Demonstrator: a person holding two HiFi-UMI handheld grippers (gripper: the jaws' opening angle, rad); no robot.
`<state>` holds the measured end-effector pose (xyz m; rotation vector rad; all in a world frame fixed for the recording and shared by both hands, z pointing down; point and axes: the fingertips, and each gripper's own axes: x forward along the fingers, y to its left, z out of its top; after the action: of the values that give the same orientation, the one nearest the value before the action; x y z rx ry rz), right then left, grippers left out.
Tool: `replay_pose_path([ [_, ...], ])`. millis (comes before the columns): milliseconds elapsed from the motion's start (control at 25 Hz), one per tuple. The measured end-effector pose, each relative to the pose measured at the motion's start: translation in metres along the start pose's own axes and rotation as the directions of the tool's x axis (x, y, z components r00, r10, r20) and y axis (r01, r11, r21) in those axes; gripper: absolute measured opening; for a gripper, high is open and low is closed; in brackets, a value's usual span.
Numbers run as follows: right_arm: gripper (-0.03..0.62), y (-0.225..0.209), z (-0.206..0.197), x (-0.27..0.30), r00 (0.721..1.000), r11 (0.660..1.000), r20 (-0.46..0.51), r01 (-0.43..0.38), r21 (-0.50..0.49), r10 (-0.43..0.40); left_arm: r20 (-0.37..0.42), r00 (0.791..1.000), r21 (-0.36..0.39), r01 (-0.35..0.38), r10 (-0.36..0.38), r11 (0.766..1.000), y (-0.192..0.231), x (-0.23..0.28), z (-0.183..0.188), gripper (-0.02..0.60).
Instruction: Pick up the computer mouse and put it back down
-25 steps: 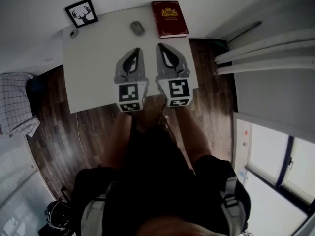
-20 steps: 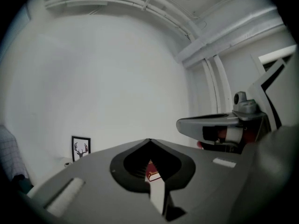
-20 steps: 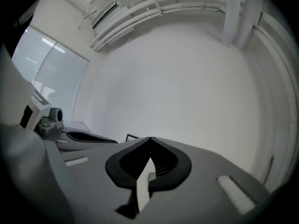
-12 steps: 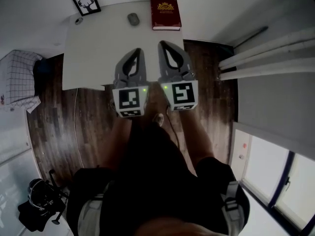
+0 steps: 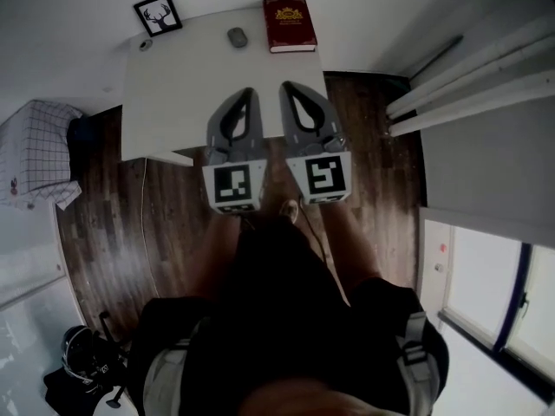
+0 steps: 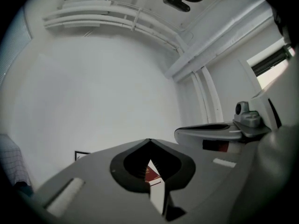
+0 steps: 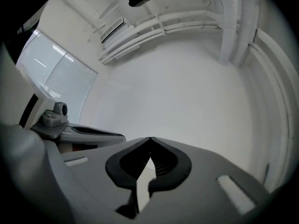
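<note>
Grey left gripper (image 5: 249,92), right gripper (image 5: 284,86), level, abreast

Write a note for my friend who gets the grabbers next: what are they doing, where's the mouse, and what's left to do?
Left gripper: shut, nothing in it.
Right gripper: shut, nothing in it. The two are side by side over the near edge of the white table.
Computer mouse: lies at the table's far end, between the framed deer picture and the red book, touching neither and well away from both grippers.
Done: nothing that shows; the mouse is not held.
Left: reach the mouse, open a gripper, grip it, lift it, put it back down.
</note>
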<state>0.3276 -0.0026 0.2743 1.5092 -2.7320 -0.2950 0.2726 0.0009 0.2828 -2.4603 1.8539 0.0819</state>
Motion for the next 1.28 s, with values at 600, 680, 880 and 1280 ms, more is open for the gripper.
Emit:
replay_pose_path([
  [600,0.014,0.066,0.026,-0.034,0.996,0.996,0.015,0.083,-0.022,-0.082,0.016,0.998,-0.004,0.053,-0.053,0.999,0.03,-0.071,0.01,0.0],
  [680,0.014,0.065,0.03,-0.038,0.996,0.996,0.019,0.082,-0.042,-0.082,0.024,0.998,-0.004,0.052,-0.052,0.999,0.026,-0.075,0.014,0.0],
  [880,0.014,0.058,0.039,-0.051,0.997,0.997,0.043,0.072,-0.035,-0.071,0.056,0.998,-0.014,0.035,-0.035,0.999,0.013,-0.077,0.023,0.0],
  [1280,0.014,0.027,0.043,-0.064,0.996,0.997,0.056,0.076,-0.029,-0.074,0.053,0.998,-0.014,0.038,-0.037,0.999,-0.014,-0.067,0.031,0.0],
])
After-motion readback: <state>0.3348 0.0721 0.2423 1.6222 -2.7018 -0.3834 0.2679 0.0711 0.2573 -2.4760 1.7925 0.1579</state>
